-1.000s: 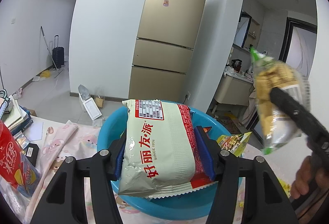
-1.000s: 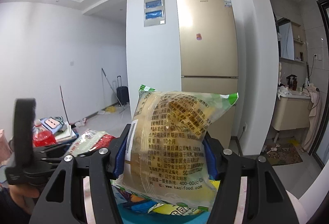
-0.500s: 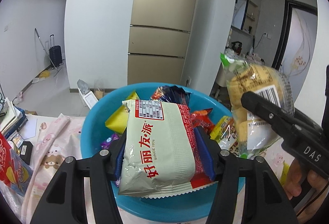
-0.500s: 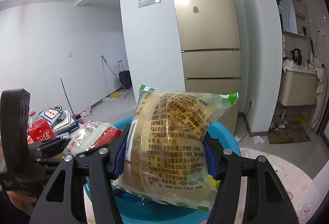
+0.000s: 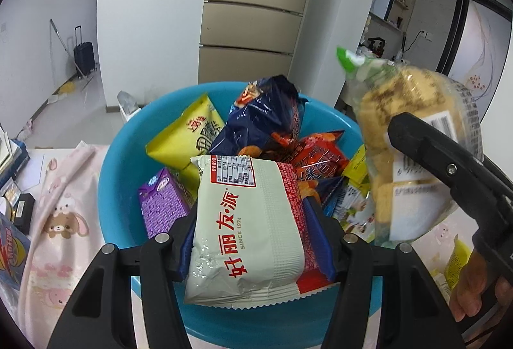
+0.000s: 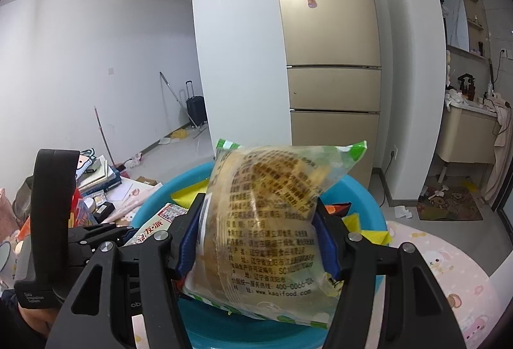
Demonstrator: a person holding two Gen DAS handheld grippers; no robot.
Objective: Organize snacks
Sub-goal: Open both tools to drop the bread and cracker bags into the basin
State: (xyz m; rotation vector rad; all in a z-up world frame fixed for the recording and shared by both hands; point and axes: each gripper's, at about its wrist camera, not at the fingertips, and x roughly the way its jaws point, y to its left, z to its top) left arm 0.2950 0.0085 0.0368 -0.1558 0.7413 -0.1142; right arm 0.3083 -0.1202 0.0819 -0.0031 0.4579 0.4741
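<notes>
My left gripper [image 5: 253, 233] is shut on a white-and-red snack pack [image 5: 250, 230] and holds it over the near side of a blue basin [image 5: 118, 163]. The basin holds several snacks: a yellow bag [image 5: 189, 137], a dark blue bag [image 5: 266, 118], a purple box [image 5: 163, 204] and red packs [image 5: 317, 156]. My right gripper [image 6: 256, 240] is shut on a clear green-edged pack of yellow cakes [image 6: 272, 214], held above the basin's right rim [image 6: 368, 198]. That cake pack shows at the right of the left wrist view [image 5: 413, 137].
The basin sits on a table with a pink cartoon-print cloth [image 5: 61, 220]. Books, a black box [image 5: 22, 208] and a red-blue snack bag [image 5: 9, 249] lie at the left. A gold fridge [image 6: 330, 44] and a white wall stand behind.
Both grippers have tilted down and moved in over the basin with their packs still held. The basin's contents have come into view.
</notes>
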